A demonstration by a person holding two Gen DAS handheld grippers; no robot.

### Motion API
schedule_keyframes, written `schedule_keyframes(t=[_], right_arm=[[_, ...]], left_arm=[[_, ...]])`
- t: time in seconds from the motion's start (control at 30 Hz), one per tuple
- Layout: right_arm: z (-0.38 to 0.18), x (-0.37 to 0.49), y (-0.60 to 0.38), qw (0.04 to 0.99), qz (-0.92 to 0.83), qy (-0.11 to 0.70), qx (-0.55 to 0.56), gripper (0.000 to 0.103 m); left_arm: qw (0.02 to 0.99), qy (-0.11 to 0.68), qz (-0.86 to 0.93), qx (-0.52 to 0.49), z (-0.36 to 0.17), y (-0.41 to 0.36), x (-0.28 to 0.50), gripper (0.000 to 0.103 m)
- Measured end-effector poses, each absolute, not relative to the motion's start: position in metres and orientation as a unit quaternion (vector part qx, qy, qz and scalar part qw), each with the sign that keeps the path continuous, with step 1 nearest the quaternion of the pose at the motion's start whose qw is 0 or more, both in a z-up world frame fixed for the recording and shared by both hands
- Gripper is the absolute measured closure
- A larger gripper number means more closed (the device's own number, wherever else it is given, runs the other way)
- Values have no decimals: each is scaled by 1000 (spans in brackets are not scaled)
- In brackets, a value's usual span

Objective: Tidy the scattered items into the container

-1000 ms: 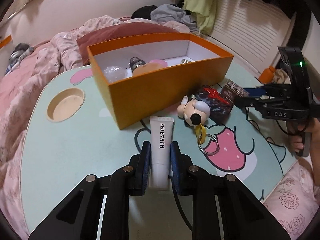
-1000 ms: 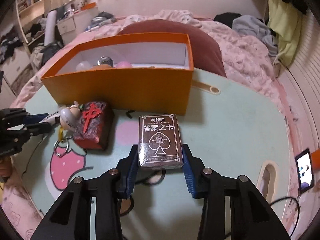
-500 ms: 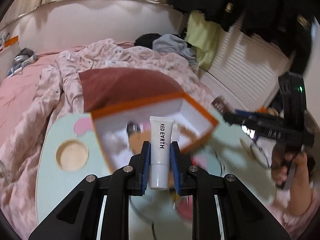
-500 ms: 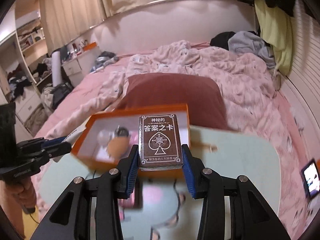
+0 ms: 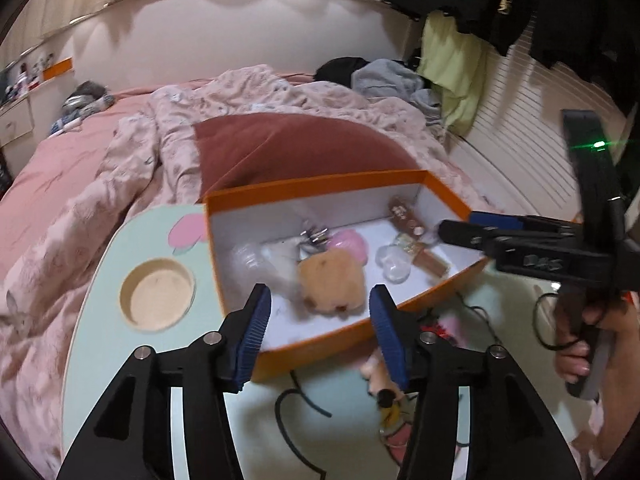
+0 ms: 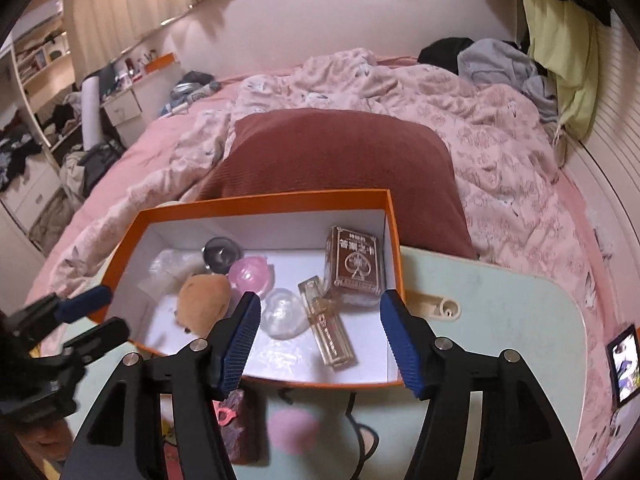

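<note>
The orange box (image 5: pixel 320 340) with white inner walls stands on the pale green table (image 5: pixel 100 340). My left gripper (image 5: pixel 320 320) hovers over its near wall; its jaws are opening, with nothing gripped. A blurred white shape (image 5: pixel 280 260), apparently the tube, lies inside beside a brown plush (image 5: pixel 332 286). My right gripper (image 6: pixel 320 332) hangs over the box (image 6: pixel 256 200), jaws opening and empty. The brown card pack (image 6: pixel 354 266) leans at the box's right wall, next to a clear bottle (image 6: pixel 328 328). A red block (image 6: pixel 240 420) and a keychain toy (image 5: pixel 380 380) lie on the table outside.
A maroon pillow (image 6: pixel 340 152) and a pink duvet (image 6: pixel 500 140) lie behind the box. The table has a round cup recess (image 5: pixel 158 300). A black cable (image 5: pixel 296 400) runs across it. A phone (image 6: pixel 622 364) lies at the right. A person's hand (image 5: pixel 576 356) holds the right gripper.
Both grippers lifted from the table to above the box and opened. The tube left the left jaws and the card pack left the right jaws; both now lie inside the box.
</note>
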State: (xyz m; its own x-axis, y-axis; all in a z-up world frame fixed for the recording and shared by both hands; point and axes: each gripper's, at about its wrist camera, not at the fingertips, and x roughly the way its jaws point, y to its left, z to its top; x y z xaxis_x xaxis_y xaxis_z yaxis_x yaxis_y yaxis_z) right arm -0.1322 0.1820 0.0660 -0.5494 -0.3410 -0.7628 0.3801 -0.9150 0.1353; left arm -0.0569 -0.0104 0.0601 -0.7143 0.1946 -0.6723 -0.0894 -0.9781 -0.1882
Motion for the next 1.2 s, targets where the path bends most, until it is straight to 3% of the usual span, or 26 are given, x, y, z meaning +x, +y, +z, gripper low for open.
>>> schedule_keyframes(t=[0.43,0.67,0.7,0.73,0.8,1.0,1.2], right_arm=[[68,-117,177,205,-868,20,452,41],[85,-78,188,190,-897,0,398,41],[85,-70,187,188,-897,6,400,41],[85,-59,186,186,-896,13,403,40],[80,-37,182,178,-894,30,410,35],[44,7,185,163,-876,39,452,33],[19,18,190,138,-870,42,470,33]], left_arm=[[31,1,933,-358,52,-5,-104,45],[55,-55,934,-349,65,-18,-73,45],[54,-52,933,-353,68,-17,-64,41],[51,-48,931,-360,71,-16,-53,30],[49,-49,929,-365,74,-14,-33,24],[60,-52,922,-380,66,-8,27,24],[33,-29,902,-430,26,-1,34,24]])
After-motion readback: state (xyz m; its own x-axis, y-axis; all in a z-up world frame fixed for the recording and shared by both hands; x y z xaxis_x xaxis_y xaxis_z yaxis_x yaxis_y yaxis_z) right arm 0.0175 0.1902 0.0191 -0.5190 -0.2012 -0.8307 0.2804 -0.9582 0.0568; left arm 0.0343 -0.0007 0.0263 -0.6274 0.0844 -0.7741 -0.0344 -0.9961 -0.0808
